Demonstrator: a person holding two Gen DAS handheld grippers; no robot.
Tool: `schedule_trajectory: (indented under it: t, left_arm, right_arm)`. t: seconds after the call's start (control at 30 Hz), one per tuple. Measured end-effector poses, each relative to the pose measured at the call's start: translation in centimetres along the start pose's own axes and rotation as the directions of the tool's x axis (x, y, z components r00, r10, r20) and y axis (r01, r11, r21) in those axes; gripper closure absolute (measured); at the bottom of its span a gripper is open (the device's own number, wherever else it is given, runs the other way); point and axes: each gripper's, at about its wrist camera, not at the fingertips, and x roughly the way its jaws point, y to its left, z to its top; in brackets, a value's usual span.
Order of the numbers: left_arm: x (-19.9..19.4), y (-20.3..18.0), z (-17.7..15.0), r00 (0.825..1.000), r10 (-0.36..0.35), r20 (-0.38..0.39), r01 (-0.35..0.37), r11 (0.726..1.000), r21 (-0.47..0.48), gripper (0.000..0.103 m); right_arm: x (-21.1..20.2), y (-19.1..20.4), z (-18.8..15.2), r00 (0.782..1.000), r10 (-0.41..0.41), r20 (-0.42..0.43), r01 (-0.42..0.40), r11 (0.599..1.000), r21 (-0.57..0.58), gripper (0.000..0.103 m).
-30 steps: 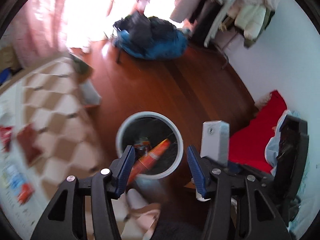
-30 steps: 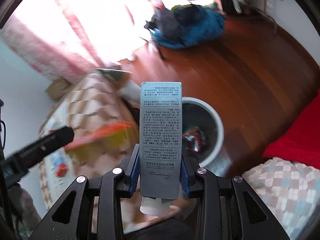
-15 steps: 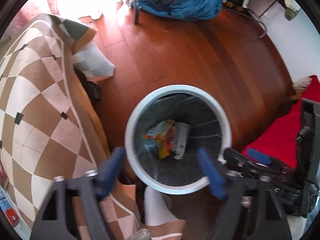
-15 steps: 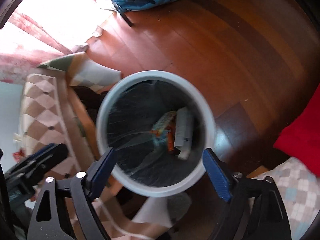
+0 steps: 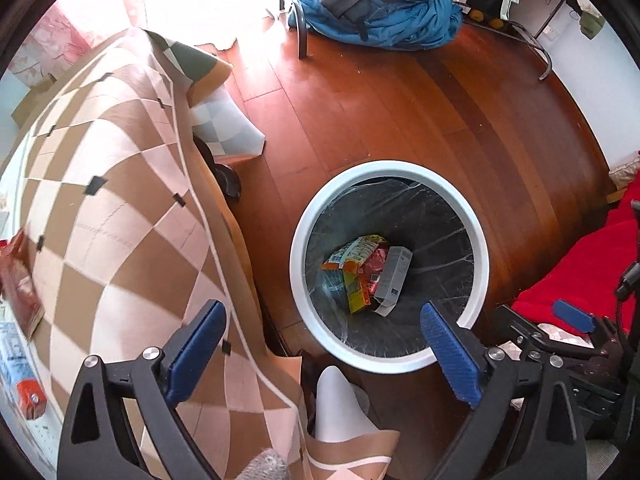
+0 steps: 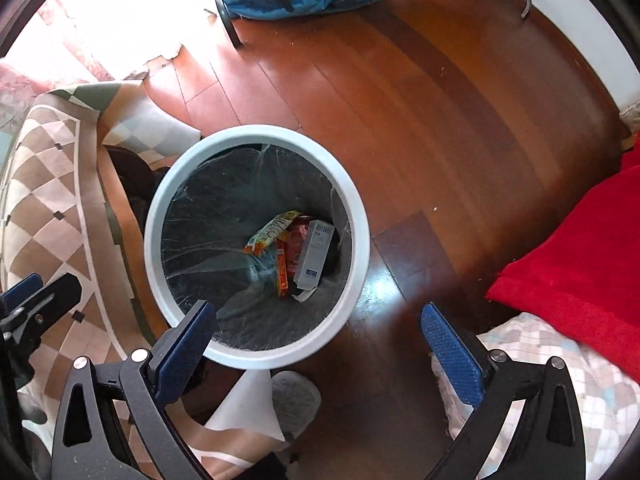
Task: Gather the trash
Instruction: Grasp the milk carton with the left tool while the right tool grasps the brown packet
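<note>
A white-rimmed bin with a black liner stands on the wooden floor. Inside it lie a grey printed box, an orange wrapper and a yellow snack packet. My left gripper points down over the bin's near rim. Its jaws are opening and nothing is between them. My right gripper hangs over the same bin, open wide and empty, with the grey box far below it.
A table under a brown checked cloth stands left of the bin, with a red packet and another wrapper on it. A red blanket lies to the right, and a blue heap of clothes at the far side of the floor.
The right gripper let go of the grey box and the left of the orange wrapper; both lie in the bin. Both grippers opened wide, tilted down and sank toward the bin.
</note>
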Motion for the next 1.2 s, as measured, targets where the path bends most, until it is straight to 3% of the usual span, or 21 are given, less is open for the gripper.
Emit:
schedule_trajectory:
  t: [0.5,0.73,0.9,1.03,1.13,1.2]
  left_arm:
    - [-8.8,0.4,-3.5,0.993,0.006,0.115,-0.005,1.0,-0.01,0.003]
    - [-15.8,2.8,-4.9,0.975,0.023,0.22,-0.008,0.998,-0.069,0.003]
    - [-21.3,8.0,-6.0,0.947,0.067,0.313,-0.021,0.989,-0.148,0.003]
    - [-23.3,14.6,-7.5,0.929,0.153,0.338,-0.065,0.964,-0.259,0.003]
    - [-22.4,20.4,-9.3,0.929,0.24,0.281,-0.132,0.926,-0.355,0.003]
    - [-20.6,24.6,-11.1,0.927,0.306,0.217,-0.193,0.886,-0.422,0.003]
  right_arm:
    - [-11.0,1.6,-3.6,0.992,-0.013,0.128,0.016,1.0,-0.021,0.0]
    - [-18.1,3.4,-5.3,0.971,0.059,0.231,-0.053,0.998,-0.032,0.0]
    - [-22.8,7.8,-6.2,0.945,0.155,0.288,-0.132,0.986,-0.098,0.0]
    - [-23.8,14.3,-6.7,0.935,0.241,0.262,-0.192,0.961,-0.2,0.0]
    - [-22.2,20.2,-6.8,0.94,0.264,0.214,-0.198,0.937,-0.286,0.0]
    - [-20.4,24.2,-6.8,0.946,0.273,0.176,-0.205,0.922,-0.328,0.0]
